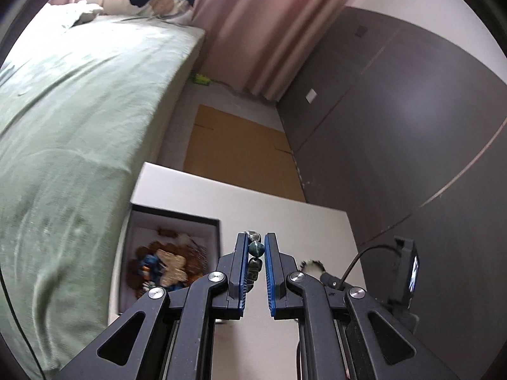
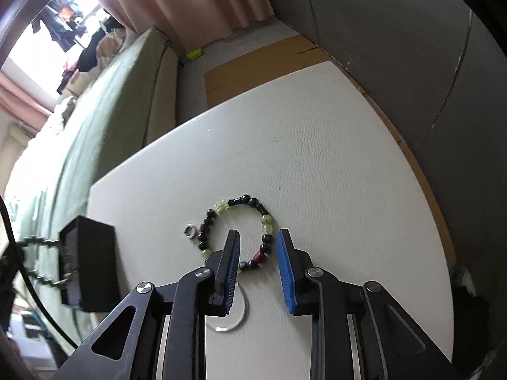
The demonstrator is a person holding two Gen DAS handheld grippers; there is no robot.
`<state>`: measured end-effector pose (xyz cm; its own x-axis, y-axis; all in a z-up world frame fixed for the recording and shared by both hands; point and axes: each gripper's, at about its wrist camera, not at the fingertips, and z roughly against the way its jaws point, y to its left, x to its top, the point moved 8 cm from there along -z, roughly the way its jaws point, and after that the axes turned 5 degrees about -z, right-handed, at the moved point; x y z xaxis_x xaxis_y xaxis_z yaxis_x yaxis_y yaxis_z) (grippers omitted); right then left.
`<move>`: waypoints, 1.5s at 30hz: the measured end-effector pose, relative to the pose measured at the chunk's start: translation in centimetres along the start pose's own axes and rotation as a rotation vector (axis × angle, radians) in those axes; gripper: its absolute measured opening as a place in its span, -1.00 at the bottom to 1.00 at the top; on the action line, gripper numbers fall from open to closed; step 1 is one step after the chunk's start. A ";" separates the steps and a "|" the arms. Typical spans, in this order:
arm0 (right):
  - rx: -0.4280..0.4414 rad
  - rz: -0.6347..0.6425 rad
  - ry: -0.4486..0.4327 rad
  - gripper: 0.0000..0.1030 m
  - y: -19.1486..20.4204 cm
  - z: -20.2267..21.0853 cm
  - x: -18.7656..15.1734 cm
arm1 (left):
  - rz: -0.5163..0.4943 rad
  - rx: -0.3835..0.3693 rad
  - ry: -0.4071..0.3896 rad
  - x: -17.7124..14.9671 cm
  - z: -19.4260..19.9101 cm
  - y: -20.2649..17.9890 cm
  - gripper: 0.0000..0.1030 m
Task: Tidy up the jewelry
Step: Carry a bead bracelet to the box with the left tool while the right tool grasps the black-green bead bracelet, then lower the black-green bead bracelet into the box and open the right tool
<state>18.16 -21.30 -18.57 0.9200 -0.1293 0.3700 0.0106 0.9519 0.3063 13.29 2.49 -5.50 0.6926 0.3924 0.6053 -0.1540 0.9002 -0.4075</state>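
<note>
Left gripper [image 1: 256,237] clenched on a dark stone bracelet [image 1: 256,248], mostly hidden between its fingers. Right gripper [image 2: 257,237] released over a beaded bracelet [image 2: 236,231] on the counter [image 2: 317,158]; clear bangle [image 2: 234,319] half hidden.

Glossy stone beads [image 1: 256,248], matt leather-grained table [image 2: 317,164], ribbed blue plastic pads [image 2: 285,269]

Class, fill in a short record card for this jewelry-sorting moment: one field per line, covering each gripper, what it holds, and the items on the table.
left gripper: shut on a stone bracelet, above the table
right gripper: open, over the beaded bracelet
beaded bracelet: flat on table, green, black and red beads
small ring: left of beaded bracelet
box: open, at table's left edge, holds jewelry
</note>
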 end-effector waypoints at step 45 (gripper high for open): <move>0.426 0.191 -0.180 -0.82 15.9 9.8 -2.9 | 0.175 0.122 -0.056 0.6 6.5 10.1 0.54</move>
<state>11.78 -8.55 -6.20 0.8071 -0.0457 0.5886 -0.3471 0.7697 0.5358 7.62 13.05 -4.81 0.6083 0.5514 0.5709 -0.3546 0.8323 -0.4260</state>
